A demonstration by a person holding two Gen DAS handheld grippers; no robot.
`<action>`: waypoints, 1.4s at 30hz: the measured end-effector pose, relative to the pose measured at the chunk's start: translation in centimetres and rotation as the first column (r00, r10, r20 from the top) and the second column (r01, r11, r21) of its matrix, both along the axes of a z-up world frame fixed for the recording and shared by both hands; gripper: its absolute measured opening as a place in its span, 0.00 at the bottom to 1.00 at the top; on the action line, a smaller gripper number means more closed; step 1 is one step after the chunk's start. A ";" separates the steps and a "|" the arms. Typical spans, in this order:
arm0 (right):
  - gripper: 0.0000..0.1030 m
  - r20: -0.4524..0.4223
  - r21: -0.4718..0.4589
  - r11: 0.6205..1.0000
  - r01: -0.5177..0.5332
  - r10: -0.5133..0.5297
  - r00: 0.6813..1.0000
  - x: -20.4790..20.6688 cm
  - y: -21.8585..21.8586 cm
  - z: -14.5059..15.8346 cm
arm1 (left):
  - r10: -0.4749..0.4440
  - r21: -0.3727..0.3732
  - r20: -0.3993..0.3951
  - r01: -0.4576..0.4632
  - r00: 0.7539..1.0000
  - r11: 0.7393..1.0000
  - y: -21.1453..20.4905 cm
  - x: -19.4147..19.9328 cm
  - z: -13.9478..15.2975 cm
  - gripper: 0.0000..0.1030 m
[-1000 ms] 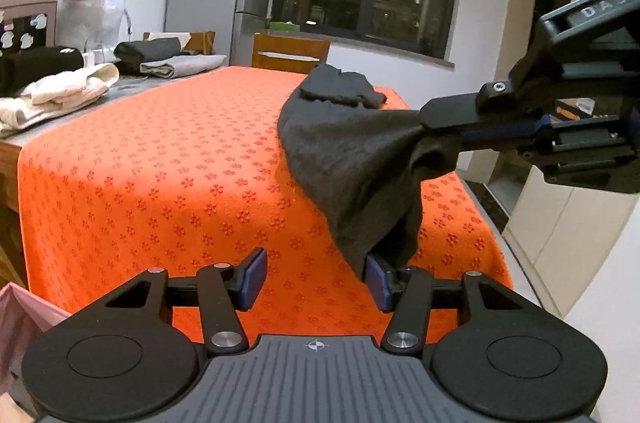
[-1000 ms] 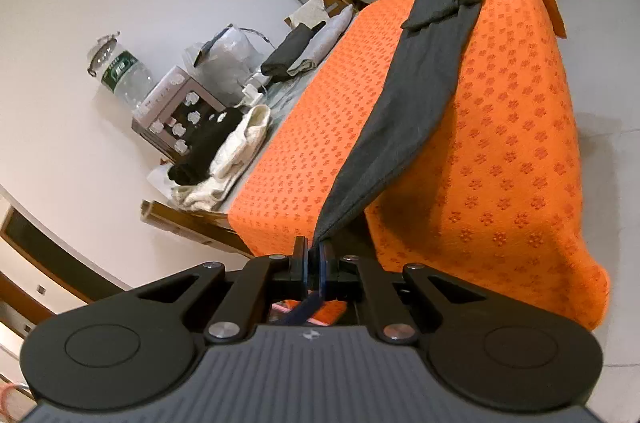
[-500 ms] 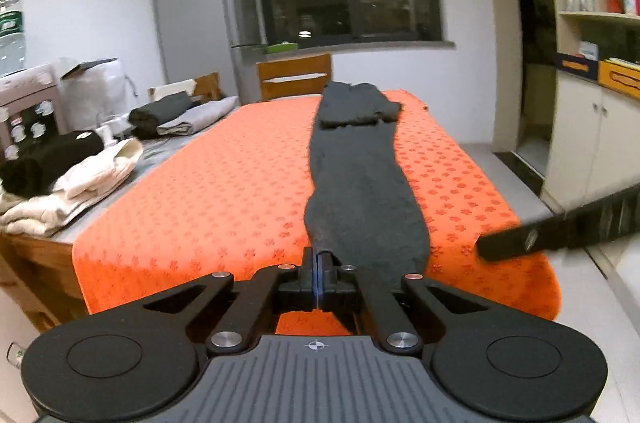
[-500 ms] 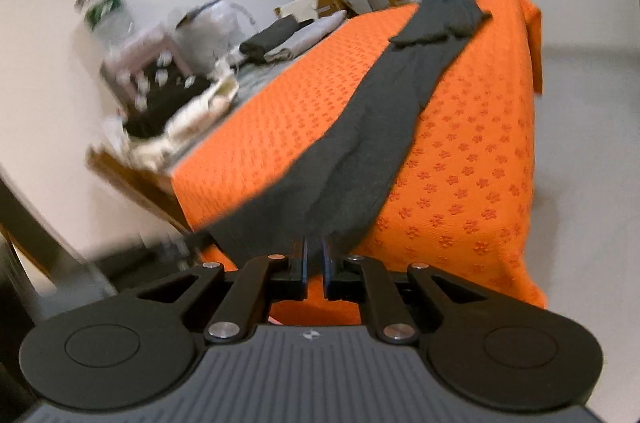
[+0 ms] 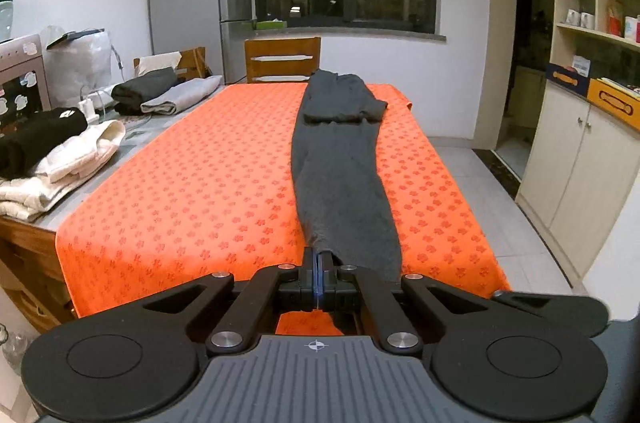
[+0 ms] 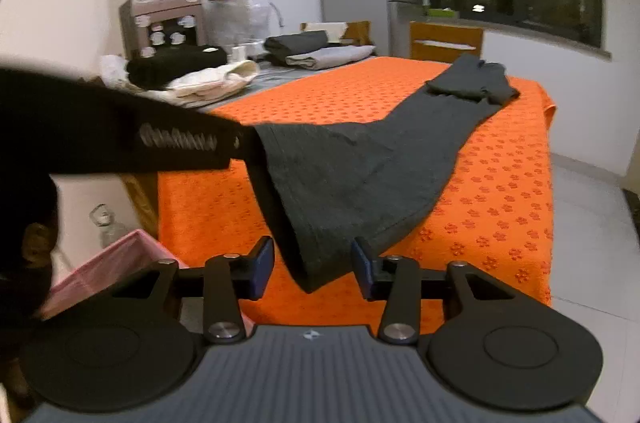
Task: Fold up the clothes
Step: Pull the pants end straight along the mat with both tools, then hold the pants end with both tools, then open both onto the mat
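A long dark grey garment [image 5: 338, 163] lies stretched along the orange tablecloth [image 5: 200, 183], its far end folded over near the chair. My left gripper [image 5: 318, 265] is shut on the near hem at the table's front edge. In the right wrist view the same garment [image 6: 360, 167] hangs from the left gripper's fingers [image 6: 240, 147] at the left. My right gripper [image 6: 313, 263] is open, its jaws on either side of the hanging lower corner of the hem without pinching it.
Folded clothes sit on the left side of the table: a black and cream pile [image 5: 52, 151] and a dark and grey pile [image 5: 160, 95]. A wooden chair [image 5: 282, 59] stands at the far end. A pink basket [image 6: 116, 263] sits on the floor. Cabinets [image 5: 580, 159] line the right.
My left gripper closed on the hem and pulled it out straight along the table. My right gripper, shut on the garment before, has opened and let it go.
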State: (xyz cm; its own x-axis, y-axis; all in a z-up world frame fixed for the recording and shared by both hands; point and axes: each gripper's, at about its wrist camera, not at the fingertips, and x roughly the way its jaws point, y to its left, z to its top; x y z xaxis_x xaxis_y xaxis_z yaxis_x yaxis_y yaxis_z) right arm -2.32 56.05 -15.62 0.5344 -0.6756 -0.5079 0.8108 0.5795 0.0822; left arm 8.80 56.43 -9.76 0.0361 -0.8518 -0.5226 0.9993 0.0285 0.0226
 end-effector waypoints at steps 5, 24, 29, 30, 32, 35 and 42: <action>0.04 -0.024 -0.045 0.998 0.048 -0.049 0.999 -0.3 -0.1 0.0 | 0.000 -0.023 0.059 0.001 0.998 1.000 0.2 -0.3 0.1 0.03; 0.04 0.076 -0.126 0.989 0.081 -0.072 0.995 -3.6 1.2 6.2 | -0.022 -0.045 -0.095 0.018 0.995 0.999 0.6 -1.8 -5.4 0.32; 0.04 0.080 -0.115 0.990 0.078 -0.069 0.994 -3.7 0.8 6.3 | -0.005 -0.032 -0.169 -0.001 0.986 0.999 0.4 -1.8 -6.1 0.38; 0.04 0.079 -0.113 0.991 0.077 -0.068 0.994 -3.8 0.8 6.4 | 0.006 -0.033 -0.180 -0.012 0.984 0.999 0.3 -1.7 -6.2 0.38; 0.04 0.079 -0.109 0.991 0.076 -0.067 0.995 -3.8 0.8 6.4 | 0.027 -0.033 -0.195 -0.034 0.980 0.999 0.0 -1.4 -6.2 0.38; 0.04 0.078 -0.106 0.991 0.083 -0.074 0.994 -4.0 0.8 6.5 | 0.058 -0.053 -0.159 -0.067 0.986 0.996 -0.1 -1.2 -5.5 0.04; 0.03 0.029 -0.086 0.992 0.092 -0.090 0.996 -4.1 1.1 6.0 | 0.084 -0.175 0.106 -0.064 0.991 0.982 1.8 -1.7 -2.5 0.03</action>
State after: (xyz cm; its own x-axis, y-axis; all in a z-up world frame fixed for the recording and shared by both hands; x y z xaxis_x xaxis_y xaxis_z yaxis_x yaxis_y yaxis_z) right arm -6.47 57.15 -9.64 0.4806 -0.7628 -0.4326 0.8587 0.5094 0.0558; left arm 7.06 58.19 -12.29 0.1525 -0.9211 -0.3582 0.9857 0.1155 0.1228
